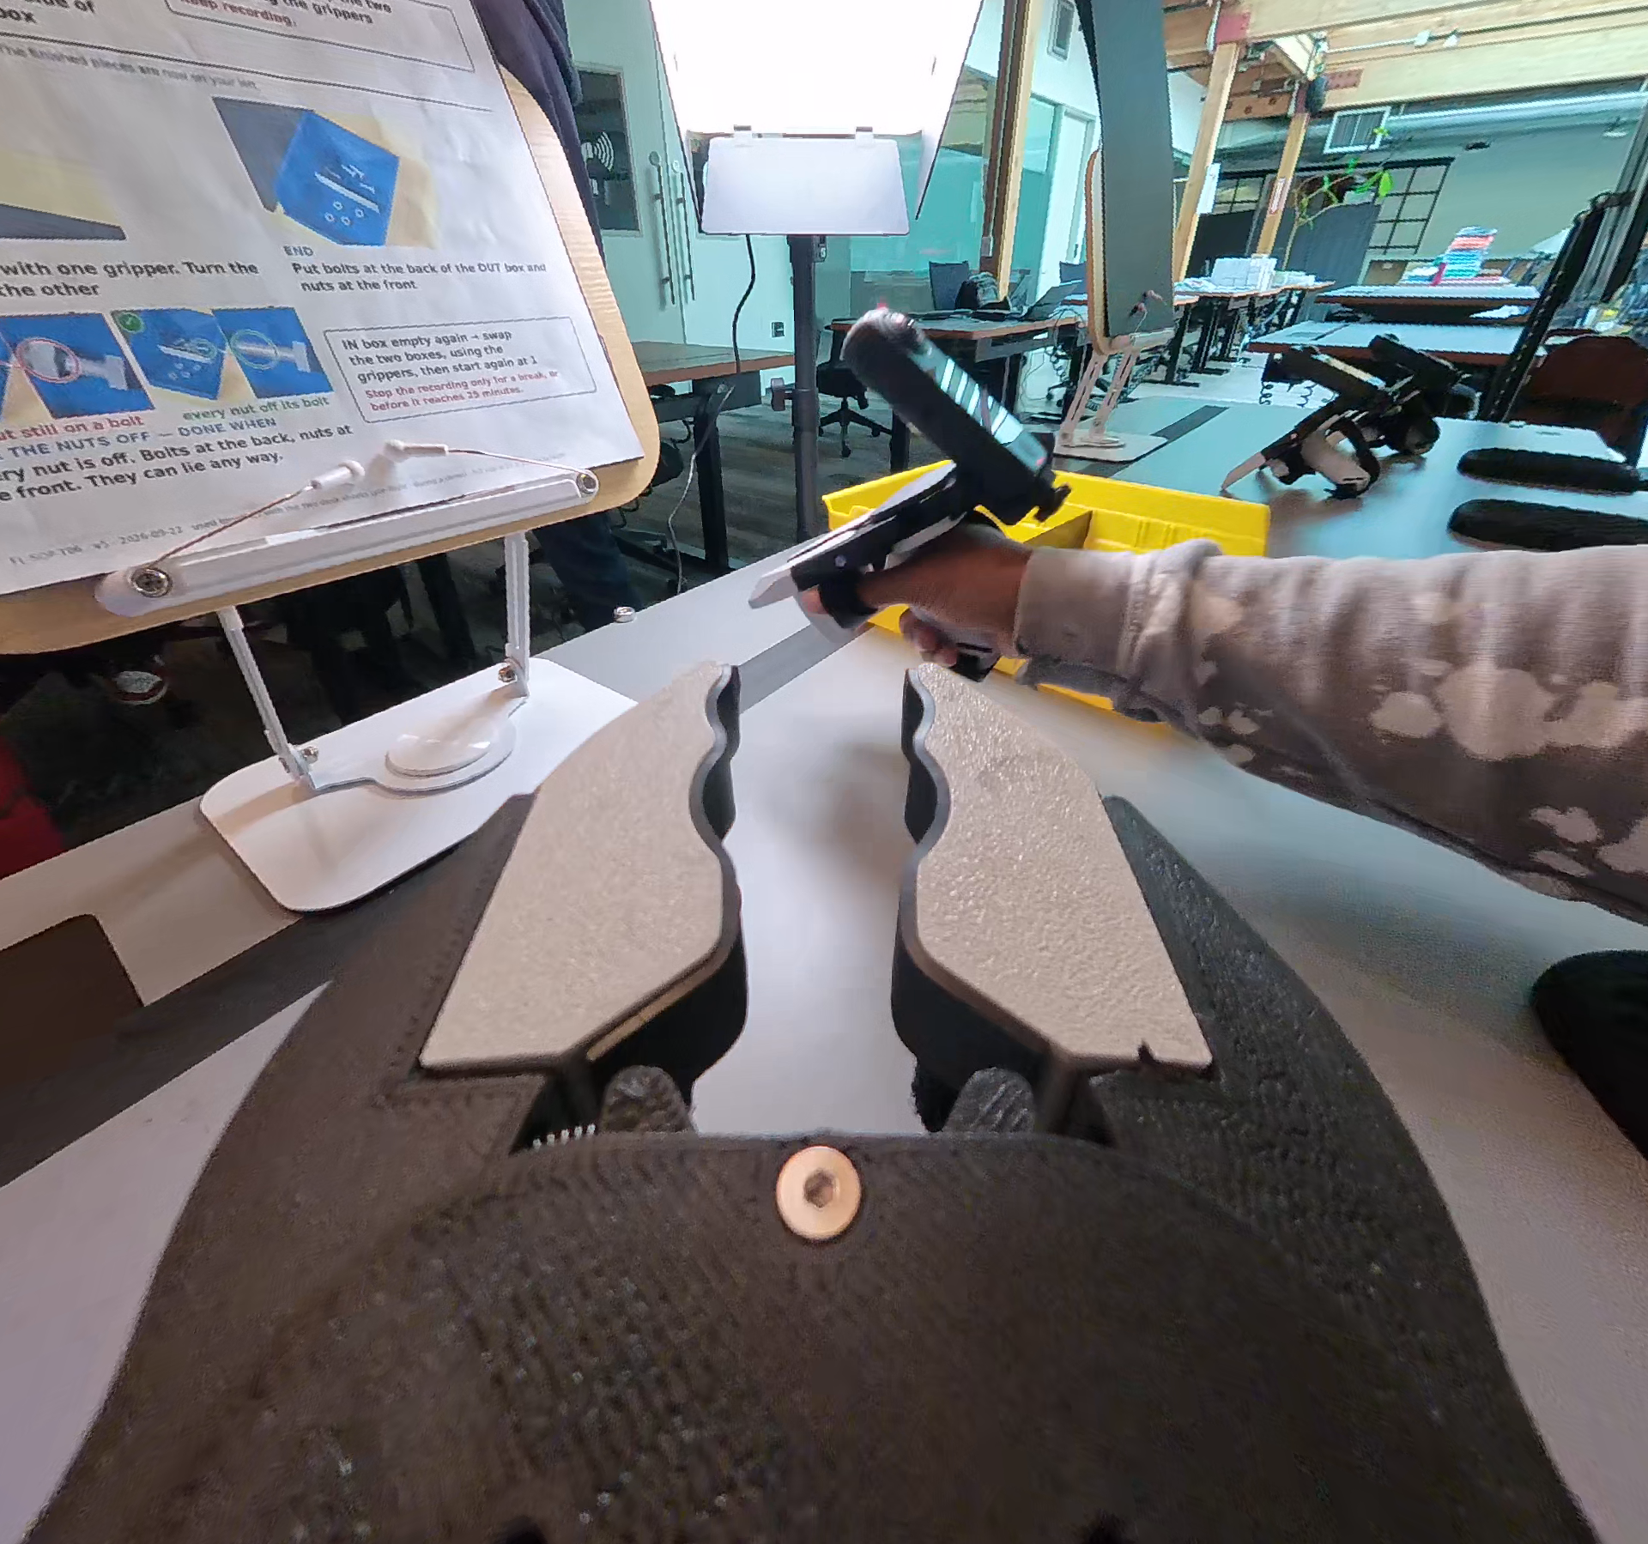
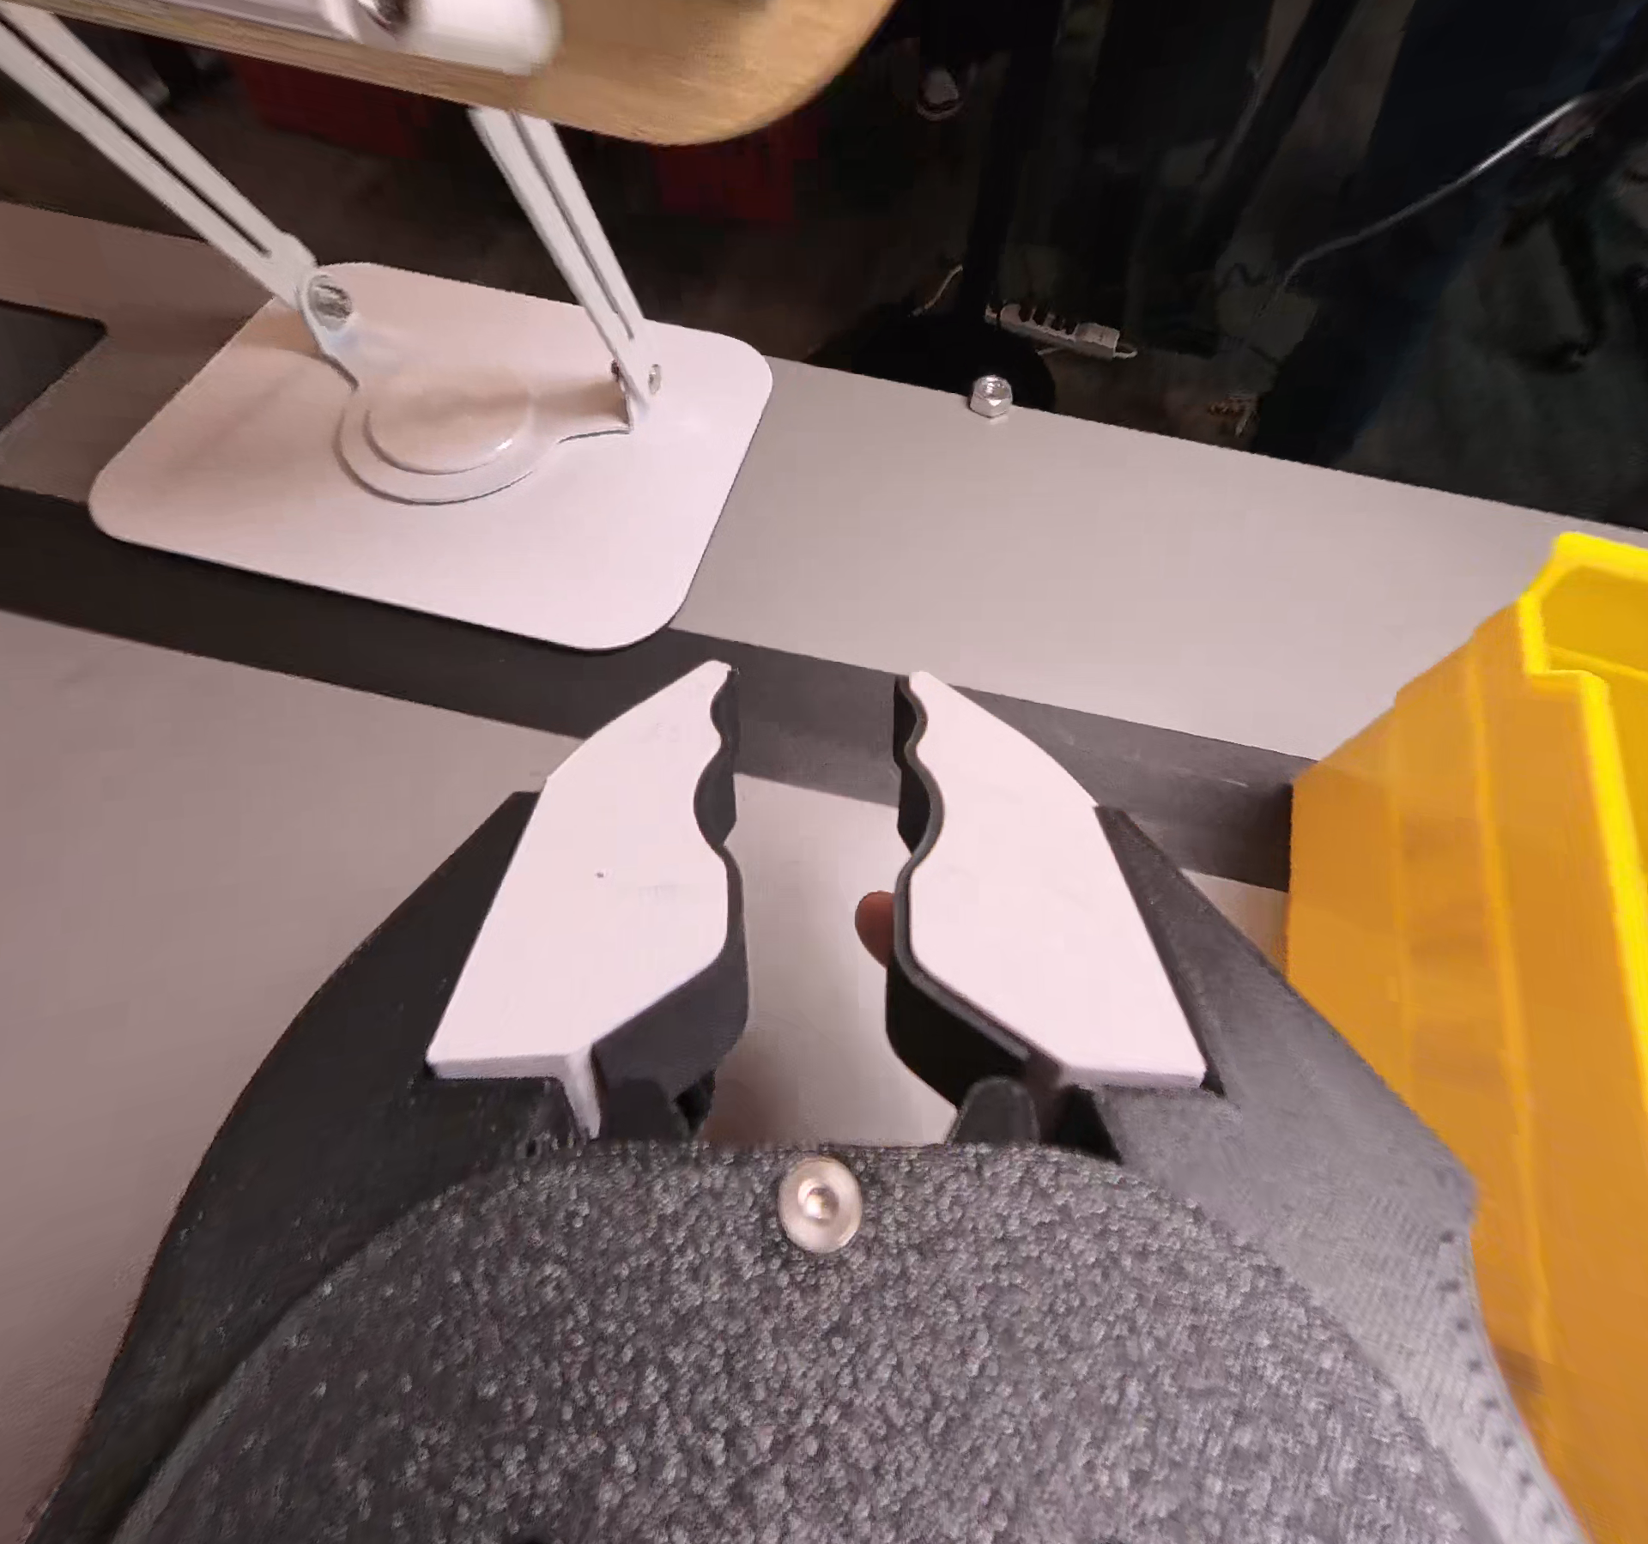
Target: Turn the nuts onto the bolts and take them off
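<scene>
Grey desk [image 2: 1025, 538] carried one small steel nut [image 2: 988, 397] at its far edge, at twelve o'clock beyond the right gripper [image 2: 813, 699], whose jaws, like the left gripper's [image 1: 820, 699], stood apart and empty; light, hard, probably slippery, best pinched across its flats.

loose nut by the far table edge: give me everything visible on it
The small silver hex nut looks like bright metal, six-sided, with a round bore facing up. It lies flat on the grey tabletop, right at the far edge, alone: no bolt is in it and nothing else touches it. It sits to the right of the white stand base and well left of the yellow plastic bin. The open right gripper is short of it. The left wrist view shows it small and indistinct.
</scene>
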### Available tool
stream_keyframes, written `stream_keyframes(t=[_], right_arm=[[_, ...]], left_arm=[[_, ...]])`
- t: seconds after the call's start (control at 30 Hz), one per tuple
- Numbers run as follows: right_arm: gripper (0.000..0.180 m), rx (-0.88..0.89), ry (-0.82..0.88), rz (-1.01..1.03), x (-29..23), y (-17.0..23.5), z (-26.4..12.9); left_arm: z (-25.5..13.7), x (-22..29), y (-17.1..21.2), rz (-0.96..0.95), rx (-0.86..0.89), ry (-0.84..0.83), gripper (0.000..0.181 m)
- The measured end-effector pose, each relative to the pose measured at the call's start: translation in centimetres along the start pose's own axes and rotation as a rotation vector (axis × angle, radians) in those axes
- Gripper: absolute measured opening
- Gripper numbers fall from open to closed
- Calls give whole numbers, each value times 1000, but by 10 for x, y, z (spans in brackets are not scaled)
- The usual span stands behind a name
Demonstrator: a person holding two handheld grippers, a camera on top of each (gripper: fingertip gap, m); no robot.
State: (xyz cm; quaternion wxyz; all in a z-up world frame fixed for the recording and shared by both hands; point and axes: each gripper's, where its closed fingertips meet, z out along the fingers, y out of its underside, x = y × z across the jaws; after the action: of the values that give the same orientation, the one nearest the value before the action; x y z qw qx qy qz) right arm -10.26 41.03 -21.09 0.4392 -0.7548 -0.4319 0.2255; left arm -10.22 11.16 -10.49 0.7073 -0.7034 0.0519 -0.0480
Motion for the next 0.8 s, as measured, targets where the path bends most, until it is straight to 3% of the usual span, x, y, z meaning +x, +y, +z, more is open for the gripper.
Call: stream_keyframes(t=[0.33,0.8], right_arm=[[41,-181,-88,130,49,-5,114],[40,-371,-117,48,73,-31,178]], left_arm=[[9,-28,40,73,-100,-63,35],[16,-30,62,27,-146,-34,35]])
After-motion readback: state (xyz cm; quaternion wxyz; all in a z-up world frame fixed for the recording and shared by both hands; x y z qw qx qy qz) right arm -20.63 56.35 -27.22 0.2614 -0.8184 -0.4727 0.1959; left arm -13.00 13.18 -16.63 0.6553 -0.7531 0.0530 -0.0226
